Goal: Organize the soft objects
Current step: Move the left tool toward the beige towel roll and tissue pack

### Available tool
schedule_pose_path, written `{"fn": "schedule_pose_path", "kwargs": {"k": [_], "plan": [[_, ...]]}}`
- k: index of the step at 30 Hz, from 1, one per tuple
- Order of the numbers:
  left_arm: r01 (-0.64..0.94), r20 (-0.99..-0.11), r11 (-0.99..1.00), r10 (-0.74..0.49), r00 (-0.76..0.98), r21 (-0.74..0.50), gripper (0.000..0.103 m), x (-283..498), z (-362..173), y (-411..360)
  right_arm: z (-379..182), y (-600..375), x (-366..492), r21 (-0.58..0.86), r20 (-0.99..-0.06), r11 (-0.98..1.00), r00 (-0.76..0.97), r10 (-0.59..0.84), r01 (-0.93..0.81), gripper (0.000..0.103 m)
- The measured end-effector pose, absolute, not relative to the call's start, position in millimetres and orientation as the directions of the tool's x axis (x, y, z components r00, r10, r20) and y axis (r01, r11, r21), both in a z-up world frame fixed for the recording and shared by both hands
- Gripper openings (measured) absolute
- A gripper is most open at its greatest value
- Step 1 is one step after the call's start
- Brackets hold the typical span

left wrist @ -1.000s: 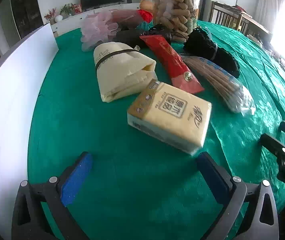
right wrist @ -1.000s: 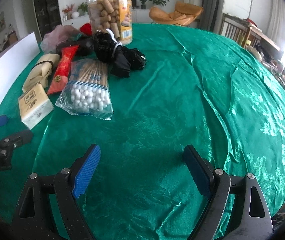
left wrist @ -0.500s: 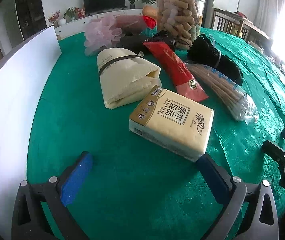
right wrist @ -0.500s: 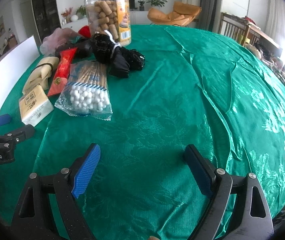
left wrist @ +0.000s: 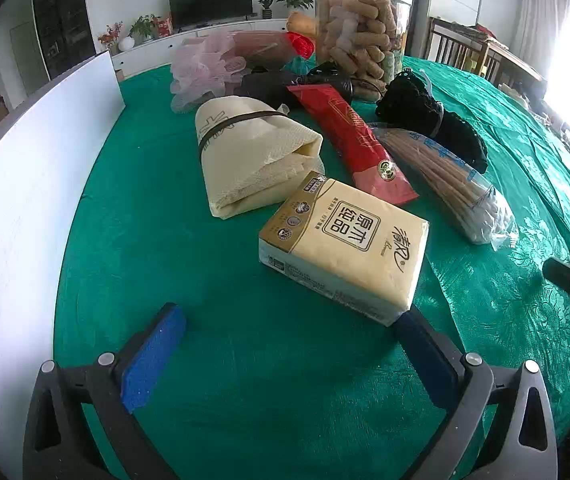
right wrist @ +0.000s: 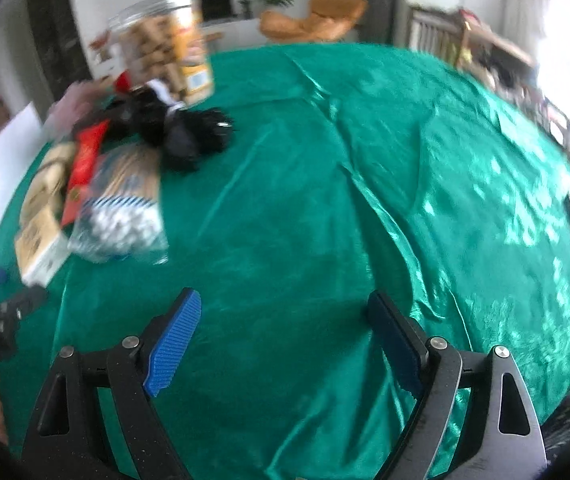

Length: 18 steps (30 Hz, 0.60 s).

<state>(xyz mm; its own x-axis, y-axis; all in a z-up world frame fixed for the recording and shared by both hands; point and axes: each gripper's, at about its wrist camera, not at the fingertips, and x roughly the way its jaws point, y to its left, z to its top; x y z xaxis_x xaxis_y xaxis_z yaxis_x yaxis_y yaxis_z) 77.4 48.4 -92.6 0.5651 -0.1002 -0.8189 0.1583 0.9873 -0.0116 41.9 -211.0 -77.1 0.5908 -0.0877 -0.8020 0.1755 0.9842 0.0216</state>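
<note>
the tissue pack [left wrist: 343,240] lies flat on the green tablecloth [left wrist: 245,380], its near corner just at the inner tip of one finger of the left gripper [left wrist: 291,320], whose jaws stand wide apart and hold nothing. beyond the tissue pack sit a folded cream cloth [left wrist: 253,160], a red packet [left wrist: 355,140], a bag of cotton swabs [left wrist: 445,184] and a black bundle [left wrist: 429,120], crowded together; behind them a clear jar [left wrist: 363,40]. a white board [left wrist: 25,200] walls the edge on the far side of bare cloth from the tissue pack. only the right wrist view, blurred, shows the wide bare cloth on the other side of the tissue pack [right wrist: 39,252], out to the table's far edge. the right gripper [right wrist: 283,320] is spread wide, empty, above that bare cloth.
</note>
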Motion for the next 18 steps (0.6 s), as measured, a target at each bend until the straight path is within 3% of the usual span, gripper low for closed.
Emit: {"fn": "schedule_pose_path", "kwargs": {"k": [8,18], "plan": [[0.157,-0.819,0.988,-0.099,0.566,-0.011,0.103,77,-93,49,-78,-222,72,-0.044,-0.827,0.984,0.547,-0.134,0.175,0.089],[0.177,-0.822,0.984,-0.112,0.558,-0.014,0.103,77,-92,51,-80,-231,67,-0.052,-0.776,0.984,0.613,-0.147,0.17,0.088]]}}
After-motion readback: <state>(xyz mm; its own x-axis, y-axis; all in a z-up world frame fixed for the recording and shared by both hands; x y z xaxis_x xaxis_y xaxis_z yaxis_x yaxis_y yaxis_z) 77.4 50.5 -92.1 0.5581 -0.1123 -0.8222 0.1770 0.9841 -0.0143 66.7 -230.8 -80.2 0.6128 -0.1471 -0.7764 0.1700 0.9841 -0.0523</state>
